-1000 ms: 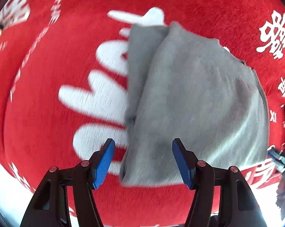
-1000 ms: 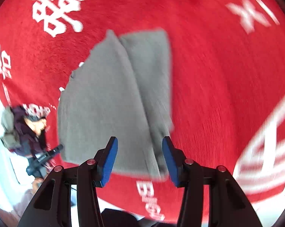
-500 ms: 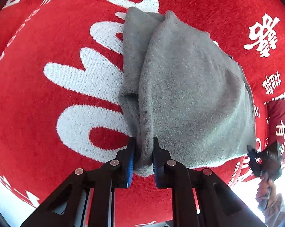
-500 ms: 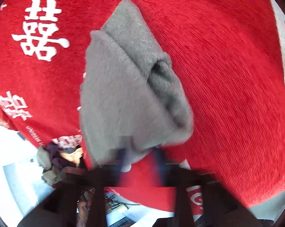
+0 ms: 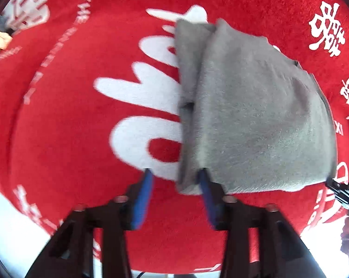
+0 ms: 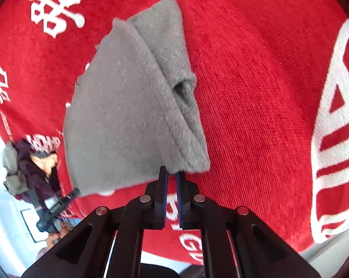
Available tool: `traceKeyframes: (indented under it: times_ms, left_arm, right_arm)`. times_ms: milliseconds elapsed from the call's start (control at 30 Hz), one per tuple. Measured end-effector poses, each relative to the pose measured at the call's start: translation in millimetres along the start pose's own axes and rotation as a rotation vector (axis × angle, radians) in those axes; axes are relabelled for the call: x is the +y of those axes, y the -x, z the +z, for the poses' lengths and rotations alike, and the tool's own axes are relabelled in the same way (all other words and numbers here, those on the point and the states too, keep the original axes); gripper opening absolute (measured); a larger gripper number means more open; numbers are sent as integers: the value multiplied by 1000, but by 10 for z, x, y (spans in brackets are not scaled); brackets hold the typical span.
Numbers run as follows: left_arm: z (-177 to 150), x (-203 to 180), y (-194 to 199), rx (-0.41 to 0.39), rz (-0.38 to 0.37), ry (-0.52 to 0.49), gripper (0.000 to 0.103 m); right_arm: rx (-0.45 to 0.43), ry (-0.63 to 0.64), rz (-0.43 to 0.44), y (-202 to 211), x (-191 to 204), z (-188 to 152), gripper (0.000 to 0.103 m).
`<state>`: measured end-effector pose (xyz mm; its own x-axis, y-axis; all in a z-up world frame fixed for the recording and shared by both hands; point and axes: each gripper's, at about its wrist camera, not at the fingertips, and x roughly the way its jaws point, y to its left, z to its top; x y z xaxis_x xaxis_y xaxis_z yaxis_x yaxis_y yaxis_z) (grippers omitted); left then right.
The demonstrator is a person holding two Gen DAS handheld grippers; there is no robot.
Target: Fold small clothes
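In the left wrist view the left gripper points steeply down at the red cloth with white lettering, its black arms rising from the bottom edge and its blue pads blurred. Its jaws are opening: the pads stand apart, and the near corner of the grey garment lies between them, brushing the right-hand pad while the left-hand pad is clear of it. The garment lies ahead and to the right of this gripper, folded into a thick slab whose long axis runs away from the fingertips toward the top of the view; a narrower folded strip runs along its left side. At the far right edge a dark gripper-like tool shows in part. In the right wrist view the right gripper tilts down less steeply, its fingers pressed nearly together, pinching the near corner of the grey garment at their tips. Here the garment spreads ahead and to the left of the fingertips, its long axis again running away from the gripper toward the top, with the rolled edge along its right side. A heap of dark and olive clothes sits low at the left, beyond the cloth's edge.
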<state>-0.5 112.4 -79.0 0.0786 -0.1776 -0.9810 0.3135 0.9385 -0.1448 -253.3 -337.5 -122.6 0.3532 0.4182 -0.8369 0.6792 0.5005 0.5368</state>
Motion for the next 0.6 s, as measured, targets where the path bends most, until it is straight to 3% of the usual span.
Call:
traceKeyframes:
  times_ms: [67, 100, 167, 400, 533, 600]
  left_arm:
    - [-21, 9, 137, -17, -19, 17, 49]
    - [-23, 10, 182, -22, -29, 27, 54]
    - [-29, -24, 260, -34, -41, 42, 76]
    - [25, -387, 227, -57, -88, 43, 77]
    - [27, -618, 216, -79, -165, 10, 77]
    - [51, -681, 114, -67, -172, 0, 77]
  right_arm:
    - [33, 32, -72, 32, 59, -30, 10]
    - [41, 55, -92, 64, 90, -70, 10]
    - [41, 97, -103, 126, 216, -108, 10]
    - [28, 299, -97, 74, 903, -117, 20]
    - [17, 388, -91, -35, 1157, -122, 47]
    - [12, 412, -95, -131, 1265, -73, 47]
